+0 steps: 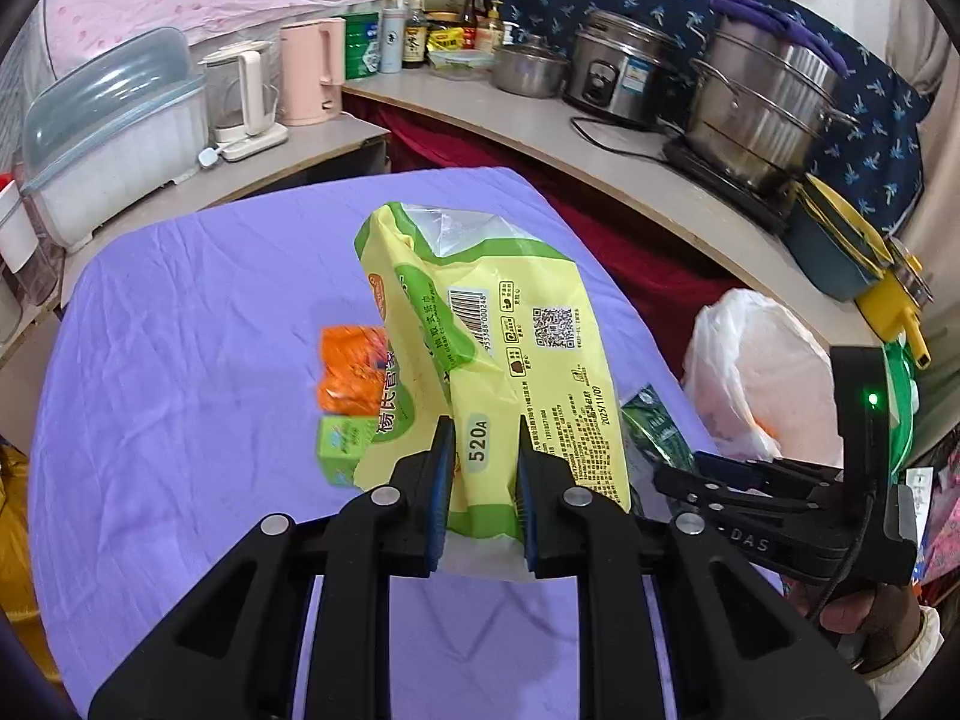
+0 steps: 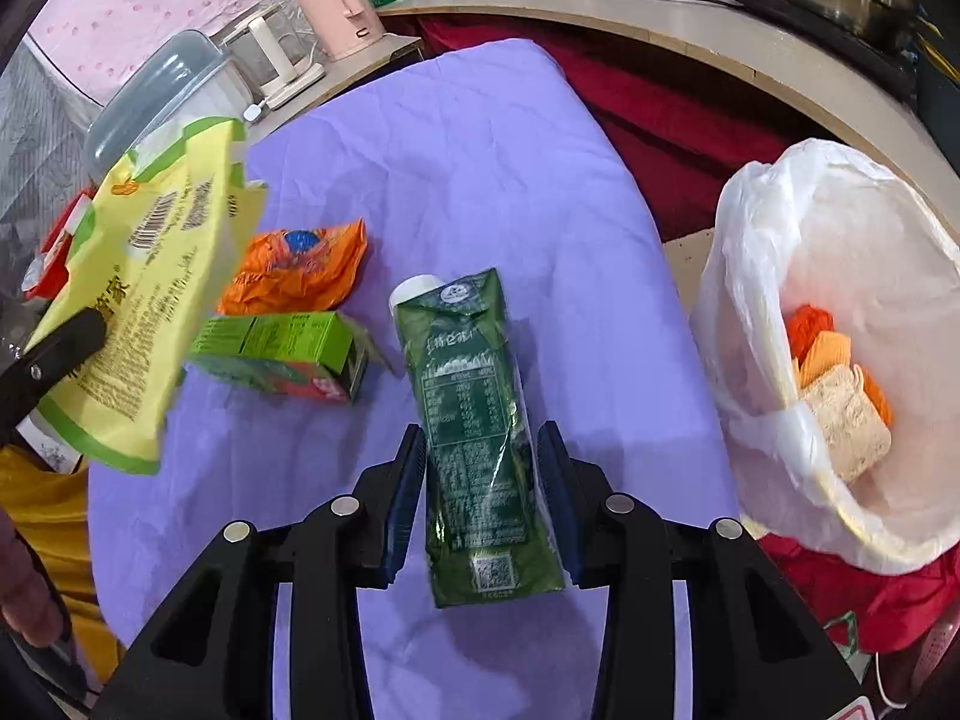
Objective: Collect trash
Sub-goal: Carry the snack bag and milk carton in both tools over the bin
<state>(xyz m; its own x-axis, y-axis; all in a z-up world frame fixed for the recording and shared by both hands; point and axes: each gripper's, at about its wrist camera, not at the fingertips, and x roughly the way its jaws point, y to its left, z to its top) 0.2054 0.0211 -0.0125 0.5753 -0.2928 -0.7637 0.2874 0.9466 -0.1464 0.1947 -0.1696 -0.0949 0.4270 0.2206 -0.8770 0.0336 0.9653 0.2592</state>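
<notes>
My left gripper (image 1: 483, 438) is shut on a yellow-green tissue wrapper (image 1: 510, 324) and holds it above the purple table (image 1: 198, 324); the wrapper also shows at the left of the right wrist view (image 2: 150, 276). My right gripper (image 2: 480, 450) is shut on a dark green carton (image 2: 477, 420) with a white cap. An orange wrapper (image 2: 300, 267) and a light green box (image 2: 282, 348) lie on the table (image 2: 456, 168). A bin lined with a white bag (image 2: 840, 276) stands at the right, with orange scraps and a sponge-like piece inside.
A curved counter (image 1: 540, 120) behind holds steel pots (image 1: 762, 96), a rice cooker, bottles, a pink kettle (image 1: 309, 69) and a lidded plastic box (image 1: 114, 126). Red cloth hangs between the table and the counter.
</notes>
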